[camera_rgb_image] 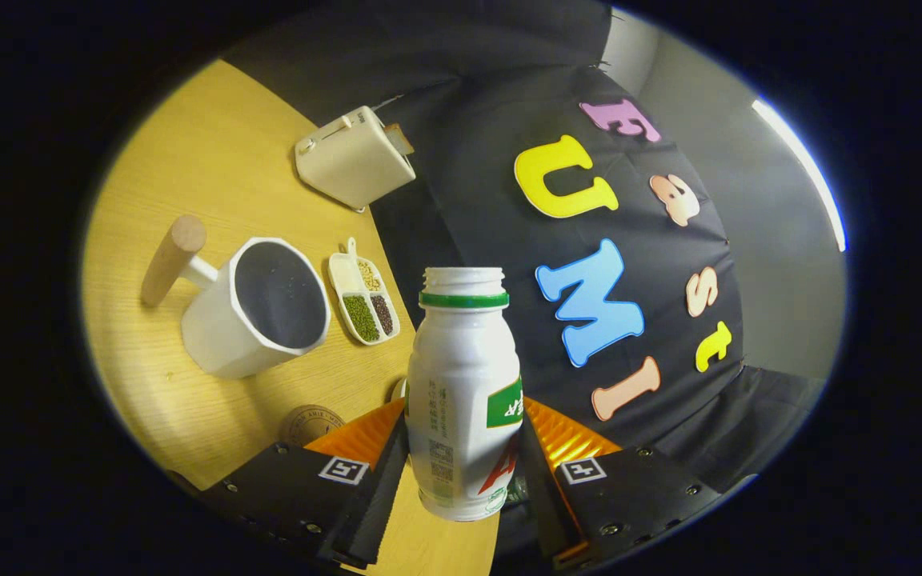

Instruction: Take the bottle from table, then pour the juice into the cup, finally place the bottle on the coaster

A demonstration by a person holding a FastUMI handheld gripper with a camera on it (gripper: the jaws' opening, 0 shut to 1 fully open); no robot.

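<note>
White bottle clamped between tongs, seemingly above table.

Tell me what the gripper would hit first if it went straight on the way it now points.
Holding the bottle, the gripper points past the table edge toward the black cloth wall; likely that wall first, though depth is unclear. The cup sits aside.

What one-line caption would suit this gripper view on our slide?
Gripper shut on an uncapped bottle, lifted beside the empty cup, coaster below.
</note>
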